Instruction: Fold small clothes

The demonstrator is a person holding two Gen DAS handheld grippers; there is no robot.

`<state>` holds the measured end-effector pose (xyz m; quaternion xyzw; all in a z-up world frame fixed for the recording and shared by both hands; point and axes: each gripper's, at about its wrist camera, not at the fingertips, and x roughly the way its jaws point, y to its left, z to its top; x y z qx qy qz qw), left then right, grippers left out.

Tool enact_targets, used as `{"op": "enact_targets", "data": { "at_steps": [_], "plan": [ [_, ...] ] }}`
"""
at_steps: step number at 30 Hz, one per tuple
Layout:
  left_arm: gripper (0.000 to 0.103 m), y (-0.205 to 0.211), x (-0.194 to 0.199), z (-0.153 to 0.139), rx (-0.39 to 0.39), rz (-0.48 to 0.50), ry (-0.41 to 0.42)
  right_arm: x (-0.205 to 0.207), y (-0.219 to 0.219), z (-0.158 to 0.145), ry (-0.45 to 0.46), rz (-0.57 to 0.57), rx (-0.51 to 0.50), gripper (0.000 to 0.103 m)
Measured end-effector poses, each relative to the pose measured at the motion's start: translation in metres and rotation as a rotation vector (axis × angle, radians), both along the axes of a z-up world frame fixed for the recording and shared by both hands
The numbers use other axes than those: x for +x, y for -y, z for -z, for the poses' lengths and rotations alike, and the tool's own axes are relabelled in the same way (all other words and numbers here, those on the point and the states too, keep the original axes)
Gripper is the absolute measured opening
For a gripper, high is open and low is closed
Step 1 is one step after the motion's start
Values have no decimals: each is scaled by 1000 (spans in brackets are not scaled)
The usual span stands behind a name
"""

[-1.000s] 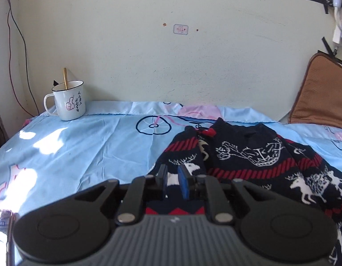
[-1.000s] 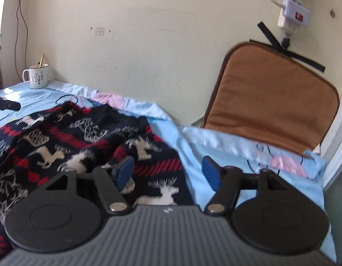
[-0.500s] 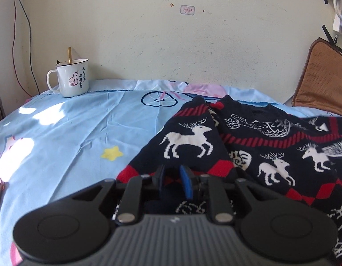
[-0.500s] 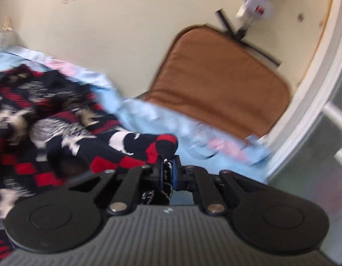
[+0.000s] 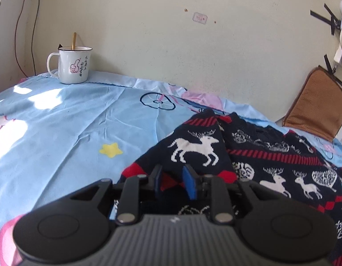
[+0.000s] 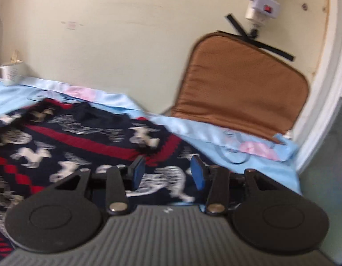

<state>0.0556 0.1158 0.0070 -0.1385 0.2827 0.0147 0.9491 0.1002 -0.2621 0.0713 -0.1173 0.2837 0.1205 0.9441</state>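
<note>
Presently we find the left tongs (image 5: 172,180) low over the near edge of the sweater (image 5: 255,159), a dark navy knit with red bands and white reindeer. Their jaws have just been opening and now stand a little apart; a red-and-navy fold of the knit lies between the blue pads (image 5: 189,182), and we see a gap on either side, so nothing is clamped.

We note that the right tongs (image 6: 167,173) have likewise just been opening. Their jaws stand well apart above the garment's right-hand border, with a white reindeer figure showing in the gap and neither pad pressing on cloth. That view is blurred, so finer detail cannot be told.

We record the sweater spread flat on the light blue bedsheet (image 5: 77,122), ahead of and beneath both tongs, one sleeve folded across its body just beyond the left tongs.

Far ahead and to the left of the left tongs, a white mug (image 5: 73,65) with a stick in it stands by the wall. A brown cushion (image 6: 239,88) leans against the wall ahead of the right tongs.
</note>
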Motion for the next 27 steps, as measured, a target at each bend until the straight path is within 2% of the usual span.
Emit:
{"op": "enact_targets", "data": {
  "at_steps": [3,6,10,12,14,15,16,17,18,22,25,27],
  "plan": [
    [26,-20,-12,-14,-61,-62,66,-11,-44,-14,-84,-179,138,49],
    [26,-43,-24,-24,-79,-129,101,-5,-91,-15,-177,-297,228,51],
    [27,-66,-36,-22,-70,-186,105,20,-154,2,-313,-362,305,57],
    [27,-75,-40,-18,-91,-200,105,33,-186,19,-424,-372,320,60],
    [27,-80,-44,-16,-117,-212,126,41,-213,35,-530,-393,327,58],
    [27,-81,-45,-16,-123,-216,136,42,-225,39,-573,-431,327,52],
    [27,-80,-45,-15,-123,-220,145,40,-239,39,-588,-480,313,24],
    [27,-79,-46,-15,-117,-222,154,39,-251,37,-573,-506,285,7],
    [27,-78,-47,-16,-112,-227,164,39,-263,31,-548,-532,275,7],
    [29,-85,-57,-20,-125,-288,214,69,-299,2,-459,-554,346,7],
    [29,-97,-63,-21,-163,-334,236,101,-337,-13,-442,-558,366,7],
    [29,-102,-67,-22,-179,-364,252,121,-361,-12,-441,-546,358,7]
  ]
}}
